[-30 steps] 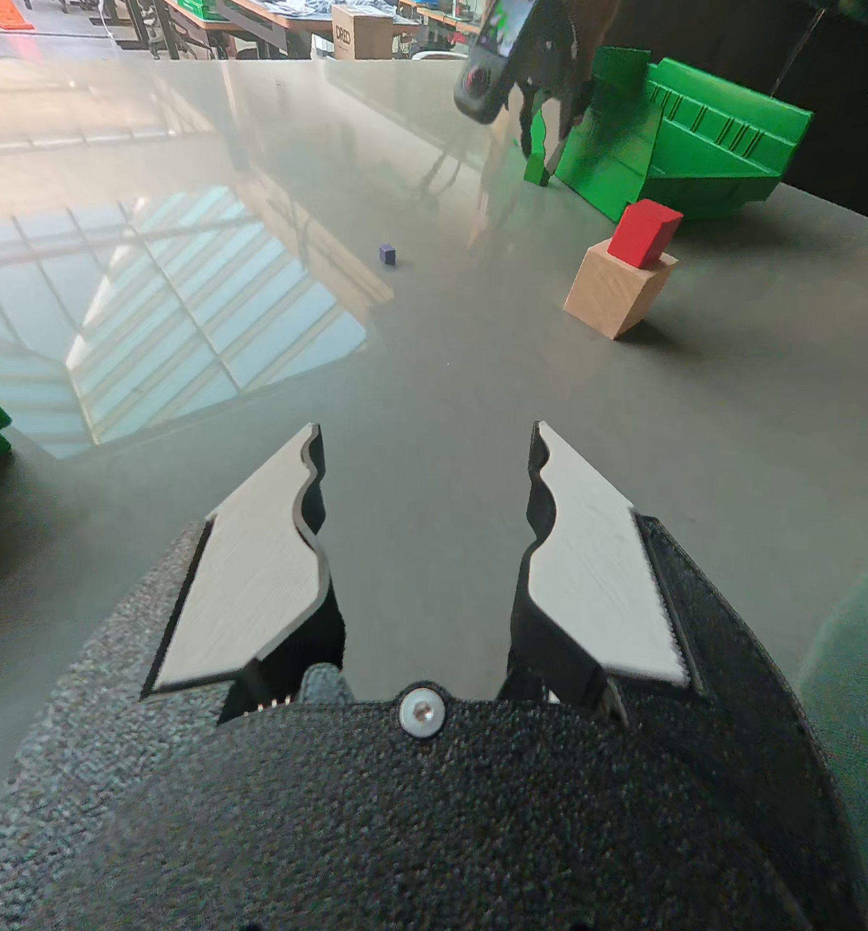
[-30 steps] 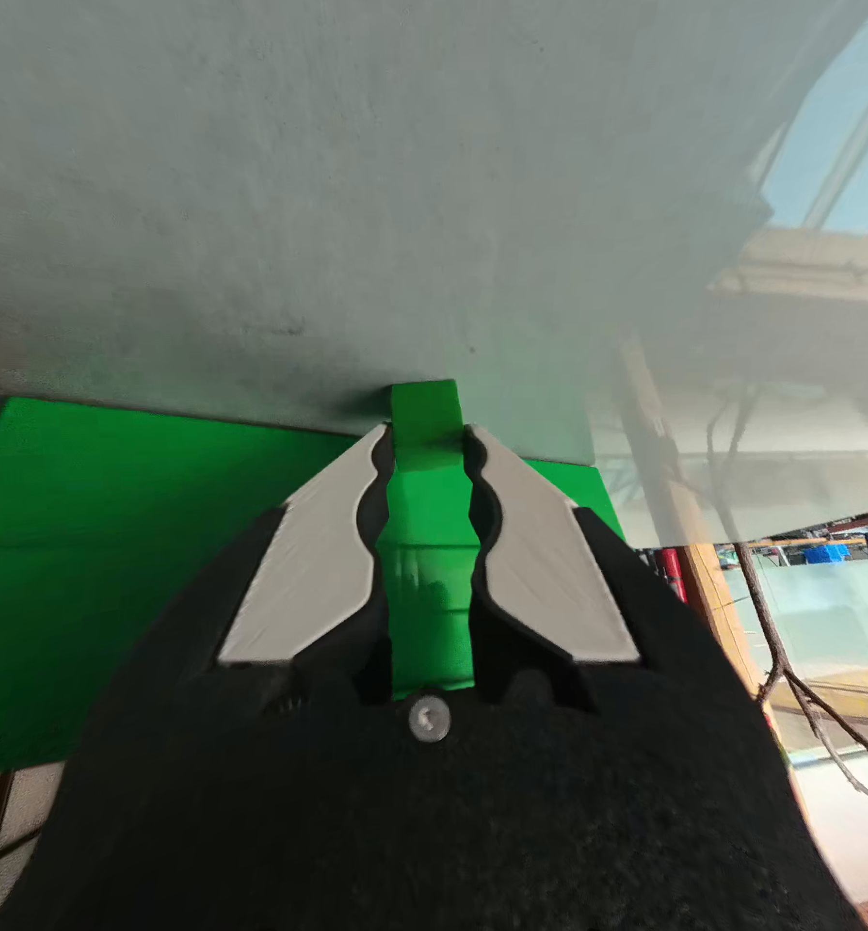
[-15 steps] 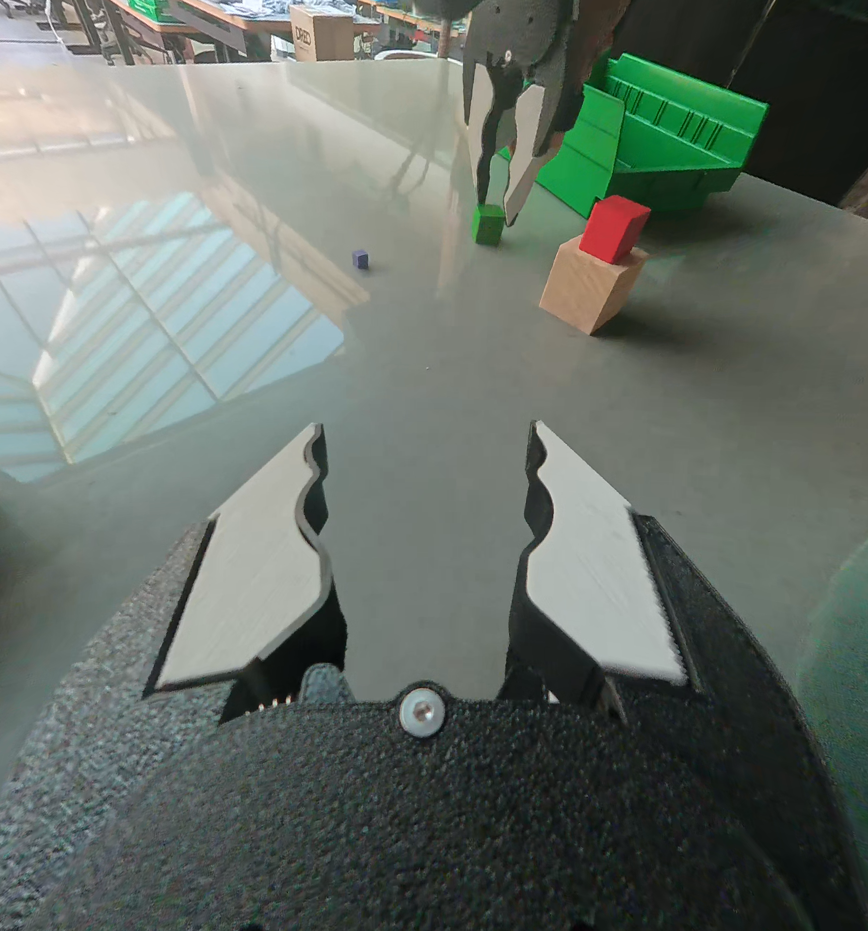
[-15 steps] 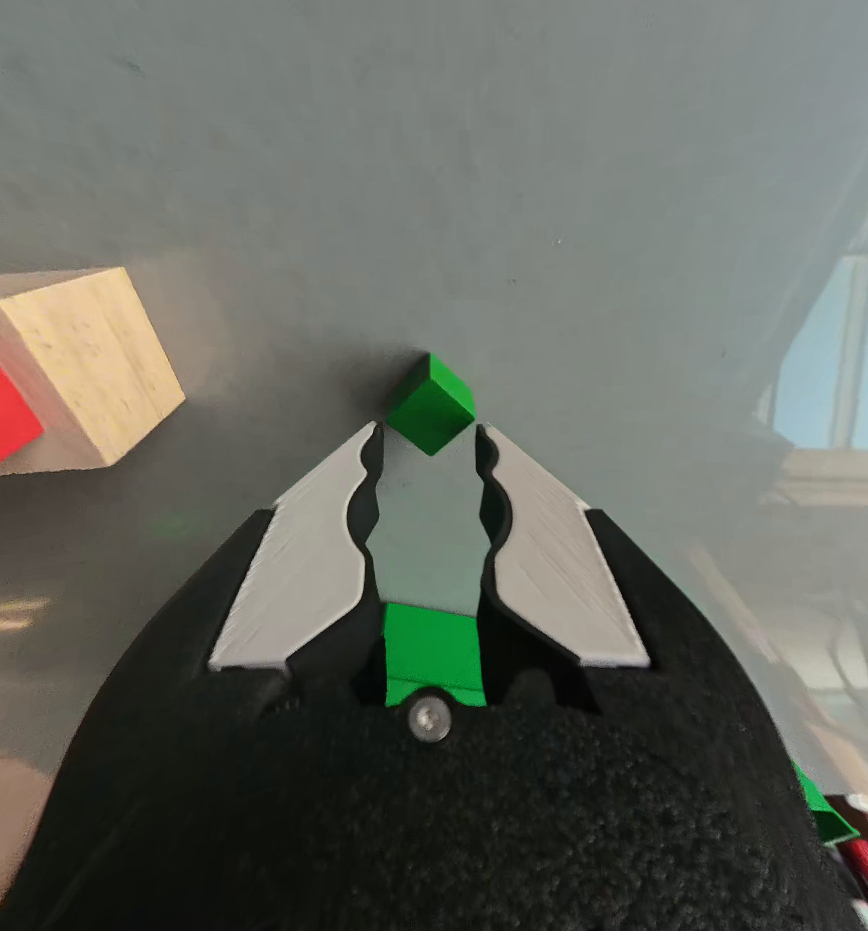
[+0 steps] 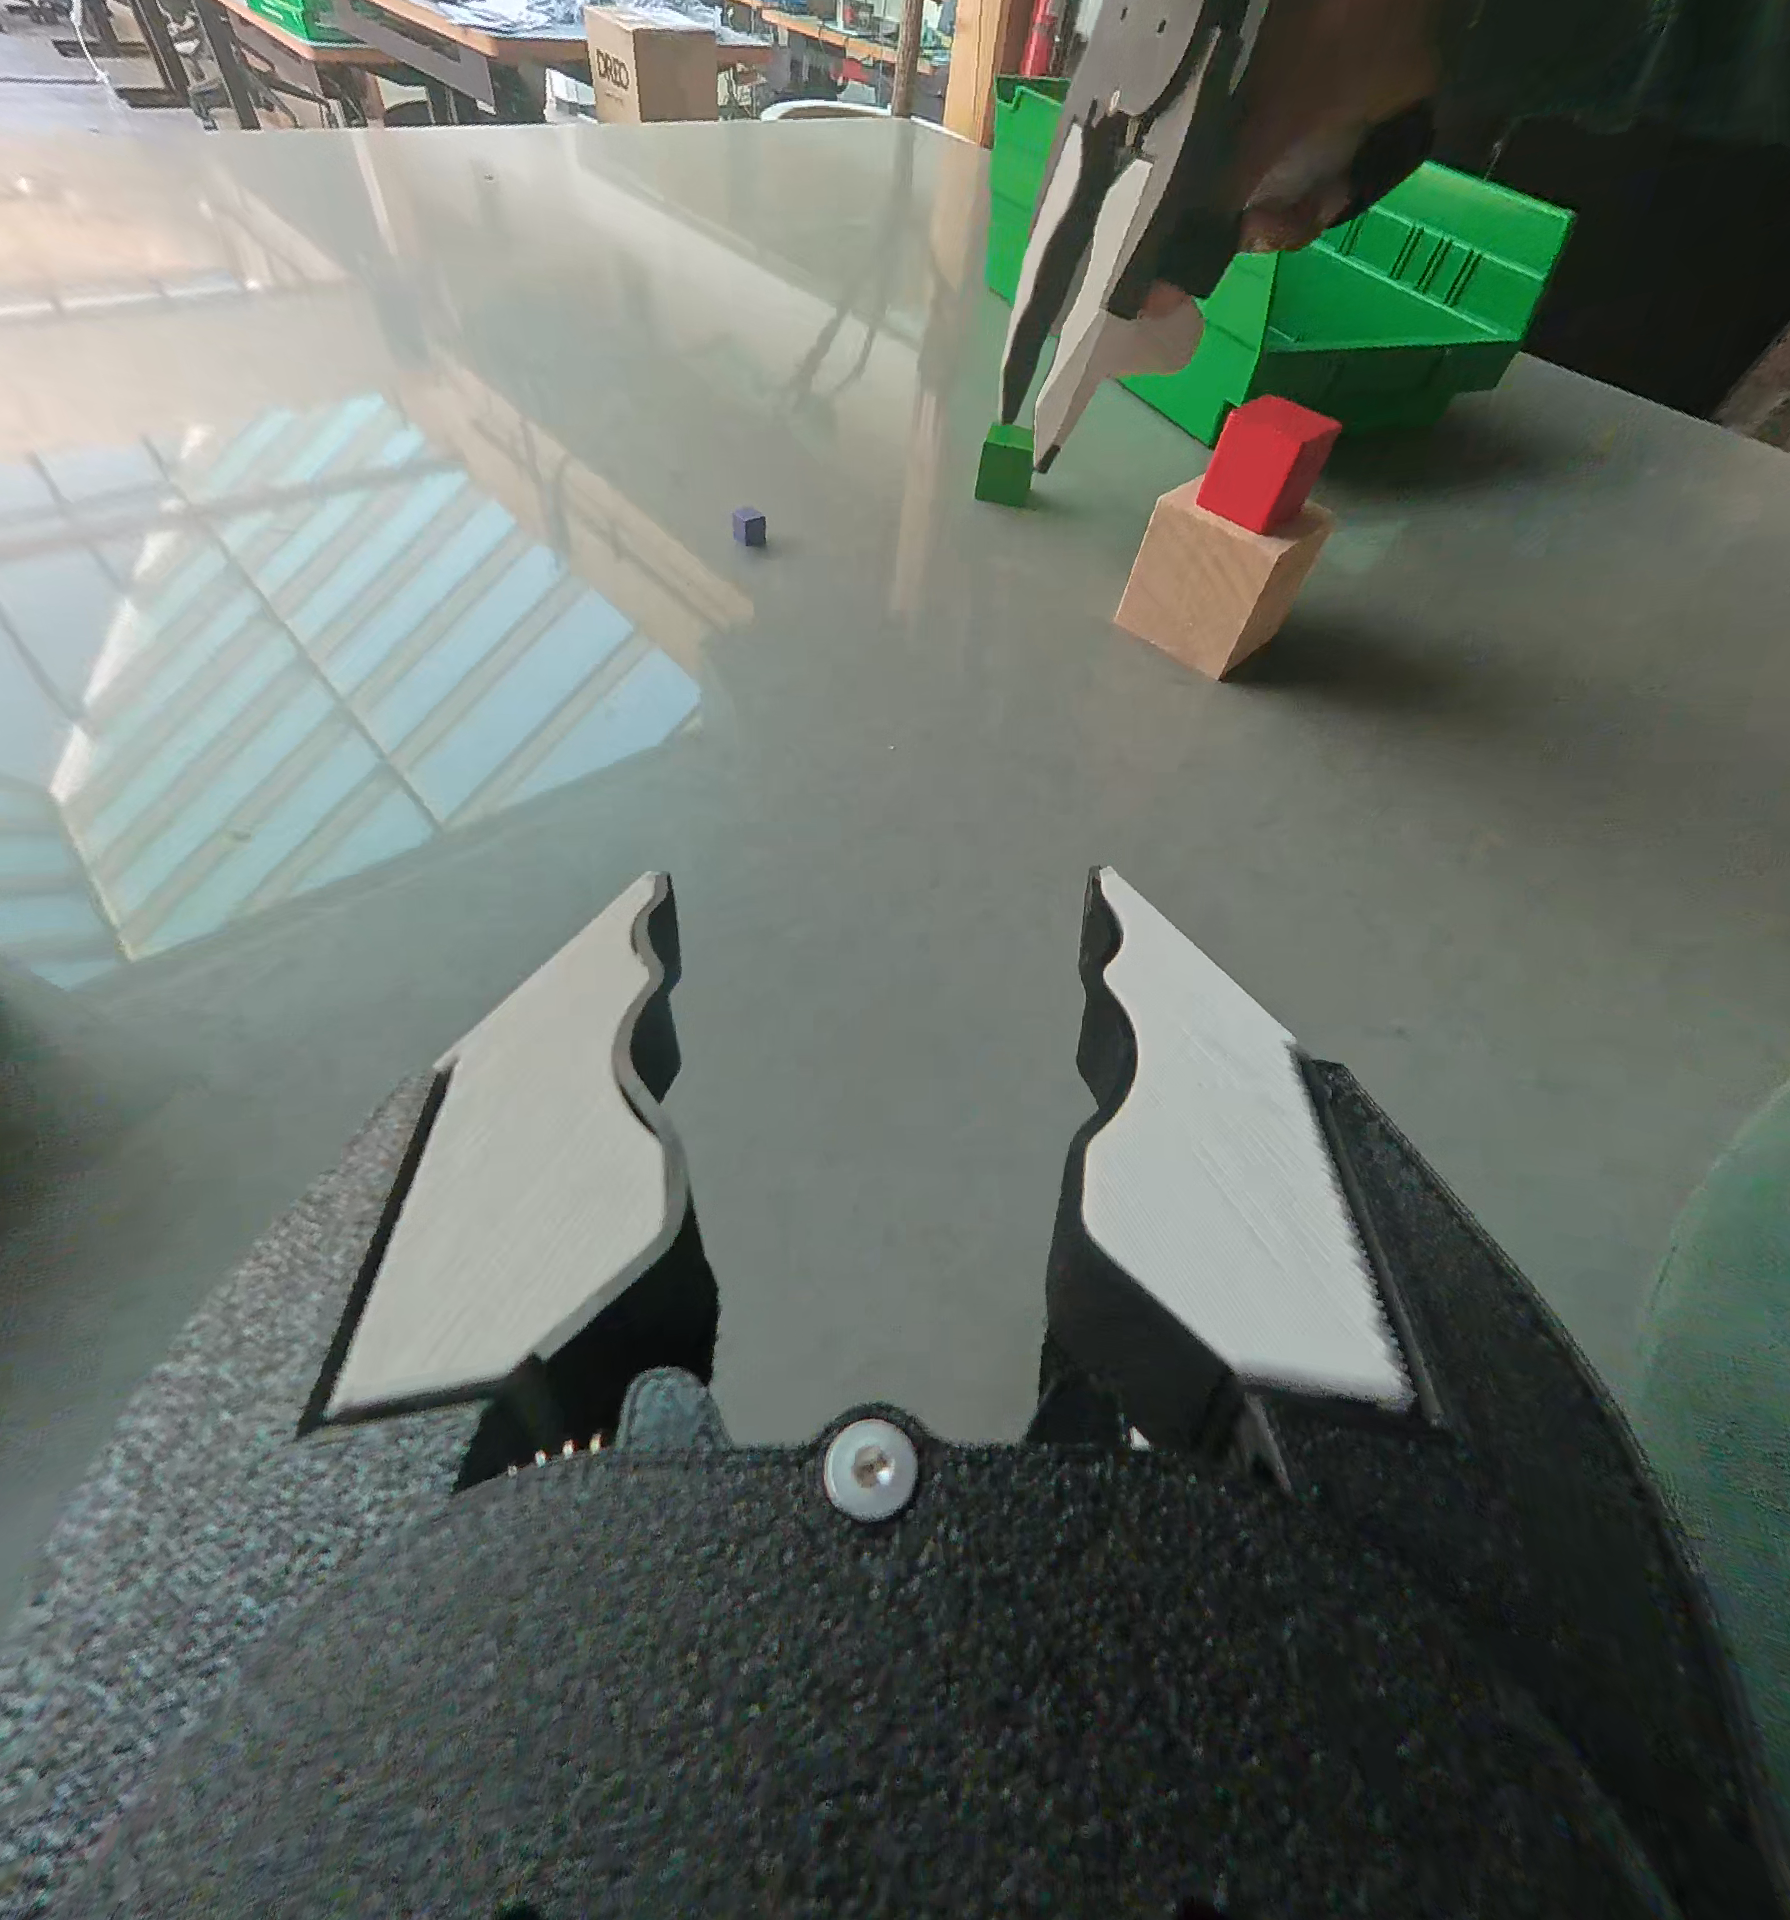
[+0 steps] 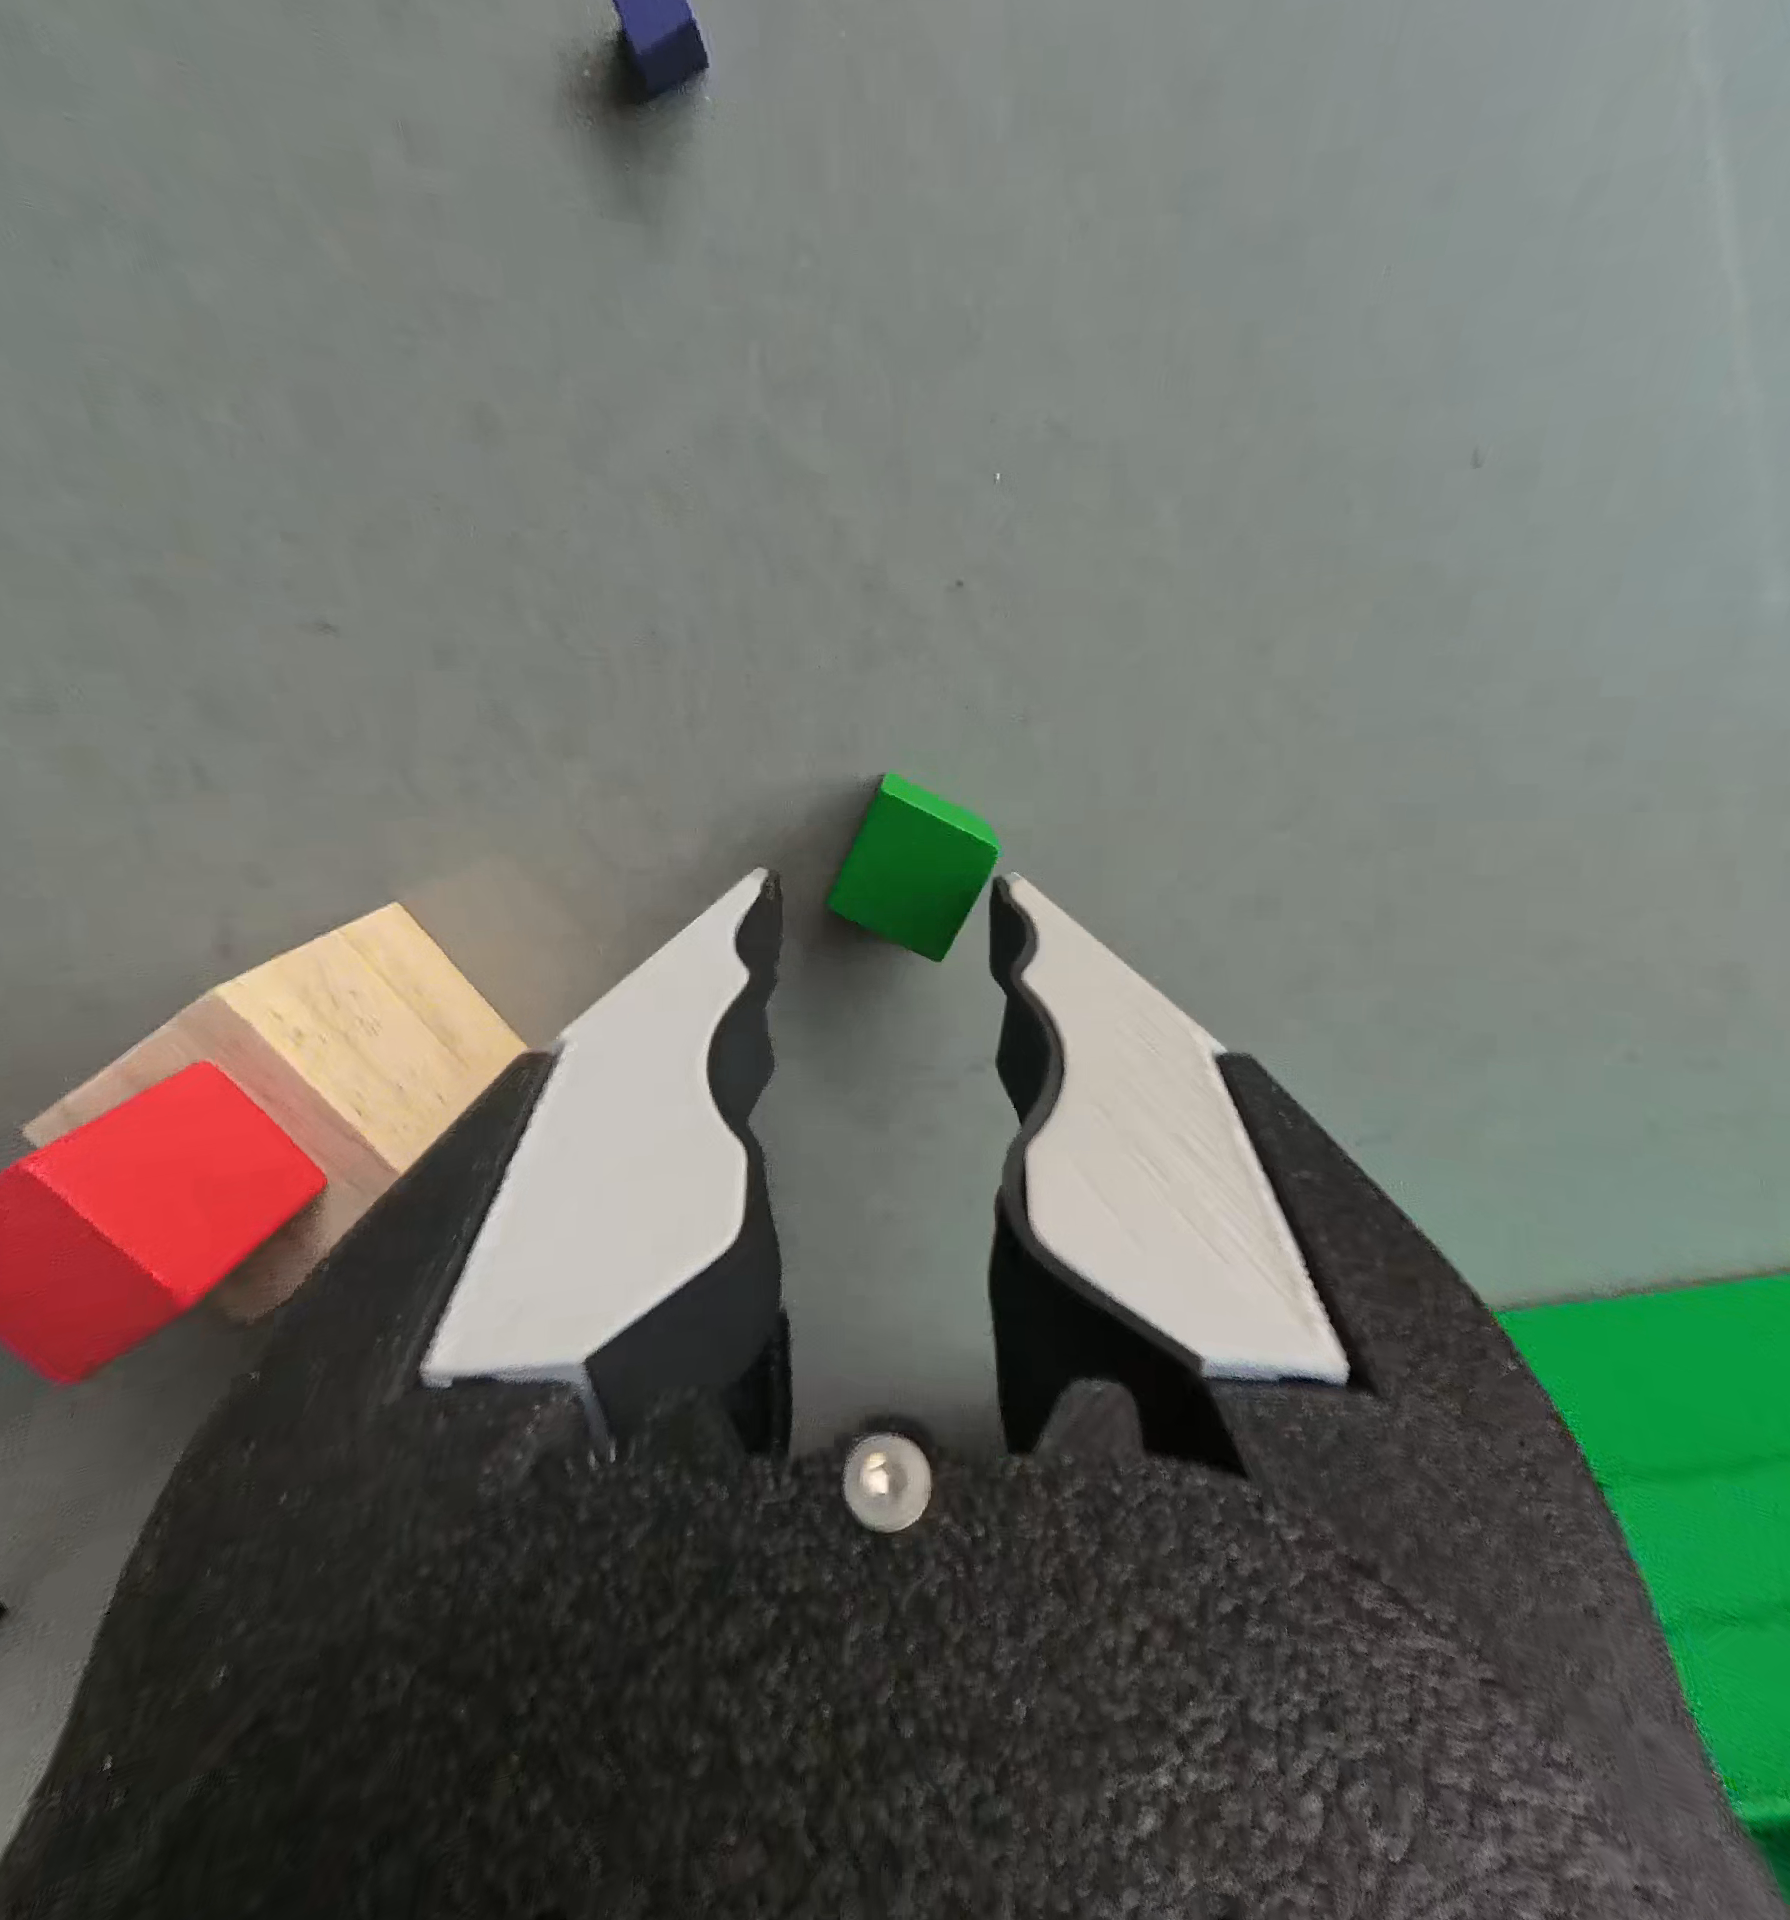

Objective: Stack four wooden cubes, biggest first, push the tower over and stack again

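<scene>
Where right tool (image 6: 878, 883) hangs parted, gripping nothing: green cube (image 6: 914, 864), corner-on, no long axis, just beyond tips on bench (image 6: 1286, 520). Left tool (image 5: 875, 904): wide apart, unladen.

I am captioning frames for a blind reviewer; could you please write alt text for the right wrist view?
The open right gripper points down at a small green cube lying on a grey table just past its fingertips. At left a red block sits on a wooden block; a dark blue cube lies beyond.
</scene>
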Tool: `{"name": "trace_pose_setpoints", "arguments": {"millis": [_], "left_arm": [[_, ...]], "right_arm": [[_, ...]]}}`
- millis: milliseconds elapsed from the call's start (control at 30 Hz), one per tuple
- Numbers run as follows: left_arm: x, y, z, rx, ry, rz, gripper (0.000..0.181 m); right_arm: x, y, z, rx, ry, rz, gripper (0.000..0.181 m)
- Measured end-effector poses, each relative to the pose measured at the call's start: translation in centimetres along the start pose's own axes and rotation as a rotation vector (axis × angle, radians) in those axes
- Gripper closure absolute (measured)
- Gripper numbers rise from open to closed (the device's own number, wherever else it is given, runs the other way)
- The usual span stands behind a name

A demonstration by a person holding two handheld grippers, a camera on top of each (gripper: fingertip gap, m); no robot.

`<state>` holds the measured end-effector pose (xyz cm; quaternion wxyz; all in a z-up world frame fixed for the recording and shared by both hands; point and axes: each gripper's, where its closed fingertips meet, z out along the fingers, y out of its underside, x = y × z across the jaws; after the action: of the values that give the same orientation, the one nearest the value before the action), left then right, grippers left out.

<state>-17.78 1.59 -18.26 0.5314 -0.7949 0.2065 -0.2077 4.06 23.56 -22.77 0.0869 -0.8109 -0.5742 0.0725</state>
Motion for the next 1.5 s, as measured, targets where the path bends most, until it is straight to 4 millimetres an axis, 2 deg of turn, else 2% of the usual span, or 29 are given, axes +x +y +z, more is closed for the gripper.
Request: {"name": "trace_pose_setpoints", "arguments": {"millis": [133, 400, 467, 567, 633, 700, 800, 933, 1200, 1500], "left_arm": [[0.1, -0.1, 0.3, -0.003, 0.01, 0.004, 0.104], [0.2, 0.0, 0.2, -0.008, 0.011, 0.007, 0.105], [0.3, -0.1, 0.2, -0.006, 0.014, 0.009, 0.105], [0.5, -0.3, 0.0, -0.001, 0.019, 0.022, 0.104], [0.6, -0.4, 0.0, 0.003, 0.018, 0.025, 0.104], [0.8, -0.5, 0.0, 0.009, 0.022, 0.026, 0.104], [1.5, -0.8, 0.2, 0.019, 0.038, 0.032, 0.104], [2.5, -1.0, 0.0, 0.019, 0.053, 0.058, 0.104], [2.6, -0.7, -1.1, 0.01, 0.033, 0.064, 0.104], [2.6, -0.9, -1.2, 0.013, 0.028, 0.07, 0.105]], "right_arm": [[-0.2, -0.4, 0.6, 0.021, 0.015, 0.01, 0.15], [-0.2, -0.6, 0.8, 0.035, 0.089, -0.107, 0.155], [-1.3, -1.5, -0.5, 0.086, 0.052, -0.187, 0.155], [-4.8, -2.5, -4.9, 0.167, -0.012, -0.393, 0.155], [-7.1, -2.0, -7.4, 0.161, -0.048, -0.463, 0.155], [-9.1, -0.9, -8.6, 0.135, -0.082, -0.507, 0.155], [-10.7, 0.6, -8.4, 0.097, -0.094, -0.545, 0.155], [-11.6, 1.3, -8.2, 0.1, -0.106, -0.543, 0.155], [-12.0, 1.7, -8.1, 0.083, -0.089, -0.562, 0.155], [-11.9, 2.0, -7.6, 0.057, -0.075, -0.569, 0.155]]}}
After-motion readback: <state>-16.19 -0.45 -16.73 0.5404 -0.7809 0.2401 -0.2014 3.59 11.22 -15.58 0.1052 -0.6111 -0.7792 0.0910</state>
